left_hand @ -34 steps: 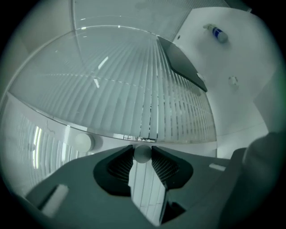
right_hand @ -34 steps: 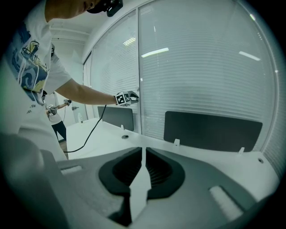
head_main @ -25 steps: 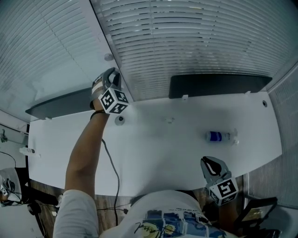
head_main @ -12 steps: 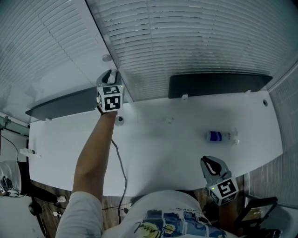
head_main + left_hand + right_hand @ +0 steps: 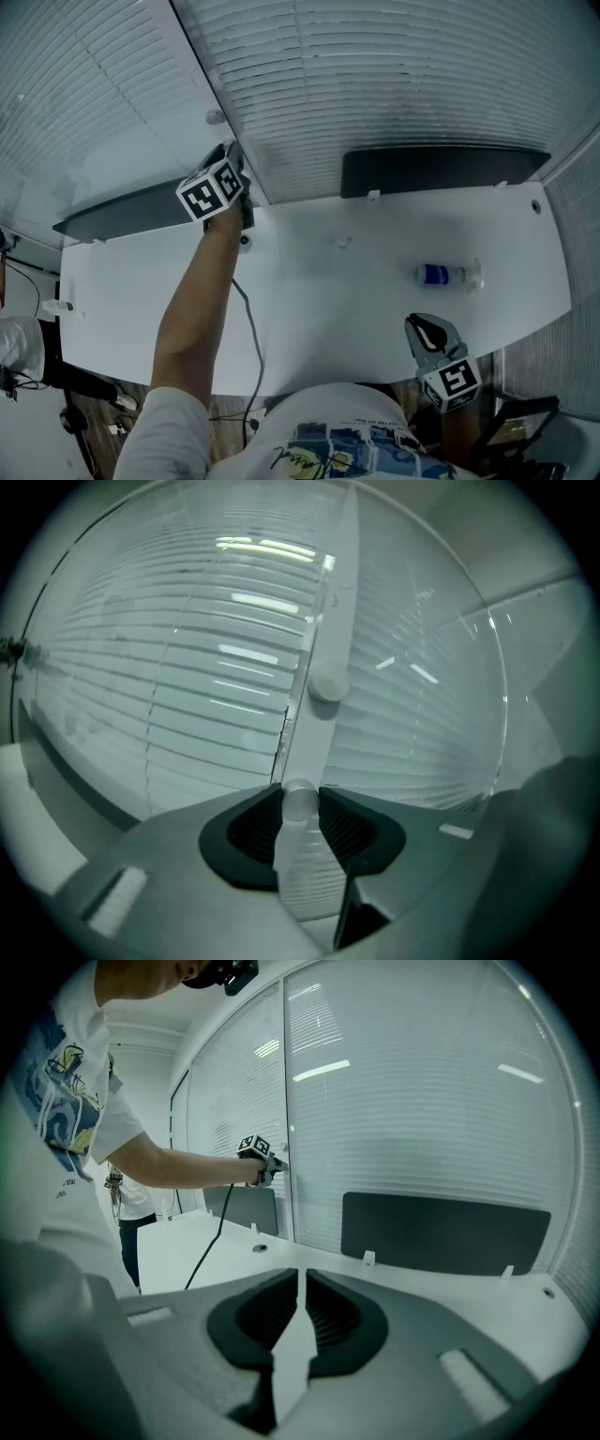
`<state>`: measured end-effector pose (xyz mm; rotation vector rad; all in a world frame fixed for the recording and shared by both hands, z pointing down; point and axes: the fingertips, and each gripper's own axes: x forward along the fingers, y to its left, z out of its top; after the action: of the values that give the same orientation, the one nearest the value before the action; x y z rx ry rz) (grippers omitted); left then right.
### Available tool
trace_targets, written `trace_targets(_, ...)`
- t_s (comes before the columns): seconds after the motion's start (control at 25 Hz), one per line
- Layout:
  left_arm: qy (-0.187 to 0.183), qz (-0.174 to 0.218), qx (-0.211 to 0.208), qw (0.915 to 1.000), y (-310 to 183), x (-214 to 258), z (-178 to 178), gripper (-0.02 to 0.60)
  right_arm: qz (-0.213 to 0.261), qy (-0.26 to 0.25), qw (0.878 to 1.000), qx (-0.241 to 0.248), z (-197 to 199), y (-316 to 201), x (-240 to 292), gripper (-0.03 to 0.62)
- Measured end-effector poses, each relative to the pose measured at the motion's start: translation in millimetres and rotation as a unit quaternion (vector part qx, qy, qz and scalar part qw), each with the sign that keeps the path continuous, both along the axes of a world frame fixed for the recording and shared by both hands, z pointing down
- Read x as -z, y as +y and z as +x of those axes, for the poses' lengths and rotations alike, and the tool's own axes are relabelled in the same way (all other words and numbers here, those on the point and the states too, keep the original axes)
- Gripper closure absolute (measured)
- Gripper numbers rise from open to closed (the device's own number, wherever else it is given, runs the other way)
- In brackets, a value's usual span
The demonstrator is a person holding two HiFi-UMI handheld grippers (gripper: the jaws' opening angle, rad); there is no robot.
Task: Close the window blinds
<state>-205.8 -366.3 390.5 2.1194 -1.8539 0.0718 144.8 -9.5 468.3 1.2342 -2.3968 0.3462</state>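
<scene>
The window blinds [image 5: 394,84] hang lowered over the panes behind the white desk [image 5: 328,300], with thin dark lines showing between the slats, so to my eye they are not fully turned shut. Their control seems to be the small round white knob [image 5: 298,801] low on the upright frame post [image 5: 337,602] between two panes. A second, similar knob [image 5: 325,684] sits higher on the same post.

The left gripper [image 5: 227,152] is reached out at arm's length to that post, and in the left gripper view its dark ribbed jaws are clamped on the lower knob, one pad on each side. I'd judge the step in hand to be twisting this knob to tilt the slats. The next move calls for holding the pinch firm and rolling the wrist further, then checking whether the dark lines close up. If the wrist runs out of travel, a release and regrip would be needed.

The right gripper [image 5: 427,330] hangs idle at the near edge of the desk, jaws drawn together on nothing. A small bottle with a blue label [image 5: 442,275] lies on the desk beyond it, and dark panels [image 5: 441,171] stand along the far edge.
</scene>
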Motion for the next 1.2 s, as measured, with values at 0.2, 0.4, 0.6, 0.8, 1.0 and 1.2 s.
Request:
trace_targets(0.2, -0.020, 0.002, -0.008, 0.9998, 0.3, 0.9, 0.4, 0.454, -0.001, 0.003, 1.000, 0.000, 0.4, 0.6, -2.0, 0.577)
trace_targets(0.4, -0.170, 0.022, -0.027, 0.9849, 0.9, 4.3, 3.5, 0.425, -0.003, 0.002, 1.000, -0.002, 0.4, -0.3, -0.7, 0.577)
trace_targets(0.6, -0.289, 0.043, -0.052, 0.9549, 7.2, 6.1, 5.6, 0.413, -0.002, 0.002, 1.000, -0.001, -2.1, 0.1, 0.5, 0.577)
trace_targets(0.8, -0.412, 0.057, -0.088, 0.9053, 15.2, 2.2, 11.8, 0.413, 0.000, -0.001, 1.000, 0.001, -3.3, 0.7, -1.0, 0.577)
trace_targets(1.0, -0.513, 0.077, -0.118, 0.8467, 22.9, -1.2, 19.3, 0.413, -0.001, 0.002, 1.000, 0.003, -5.9, 1.0, -0.6, 0.577)
trace_targets(1.2, -0.618, 0.083, -0.137, 0.7699, 17.6, -4.8, 22.8, 0.413, -0.003, 0.001, 1.000, 0.005, -7.4, 2.1, -1.6, 0.577)
